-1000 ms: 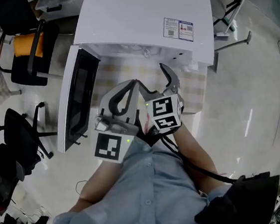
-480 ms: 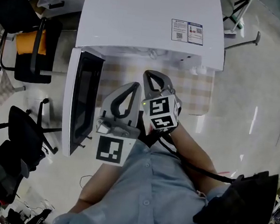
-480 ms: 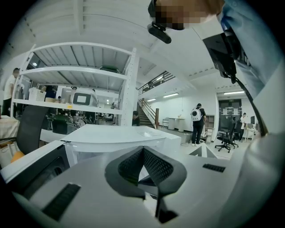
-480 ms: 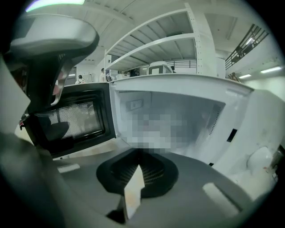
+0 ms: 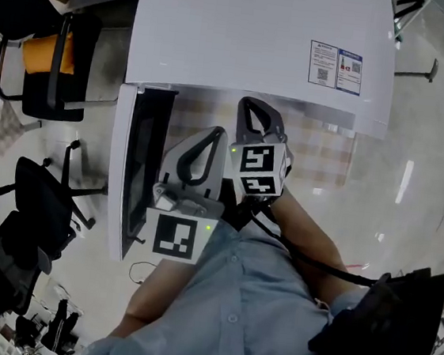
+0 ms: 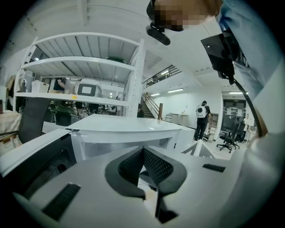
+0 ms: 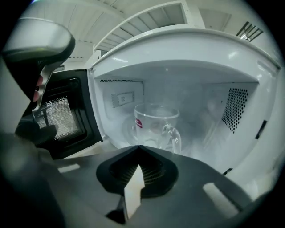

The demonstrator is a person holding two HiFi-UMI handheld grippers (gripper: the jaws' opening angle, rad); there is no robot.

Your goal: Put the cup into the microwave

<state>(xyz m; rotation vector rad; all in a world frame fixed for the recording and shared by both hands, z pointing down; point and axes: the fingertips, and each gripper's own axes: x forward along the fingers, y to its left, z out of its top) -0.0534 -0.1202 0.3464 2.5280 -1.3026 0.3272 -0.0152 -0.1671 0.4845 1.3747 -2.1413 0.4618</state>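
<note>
A clear glass cup [image 7: 156, 127] with a handle stands upright inside the white microwave [image 5: 253, 41], seen only in the right gripper view. The microwave door [image 5: 139, 171] hangs open to the left. My right gripper [image 7: 139, 149] is shut with nothing in it, just in front of the cavity mouth and apart from the cup. From the head view, the right gripper [image 5: 254, 109] reaches under the microwave's front edge. My left gripper [image 5: 211, 136] is beside it, next to the door. It is shut and empty in the left gripper view [image 6: 142, 151].
The microwave sits on a checked cloth [image 5: 328, 157]. Black office chairs [image 5: 34, 215] stand on the floor at the left, one with an orange cushion [image 5: 40, 64]. A white shelf rack [image 6: 80, 67] shows in the left gripper view.
The right gripper's jaws were spread a second ago and are now closed on nothing. Both grippers have drawn back a little and lower in front of the microwave.
</note>
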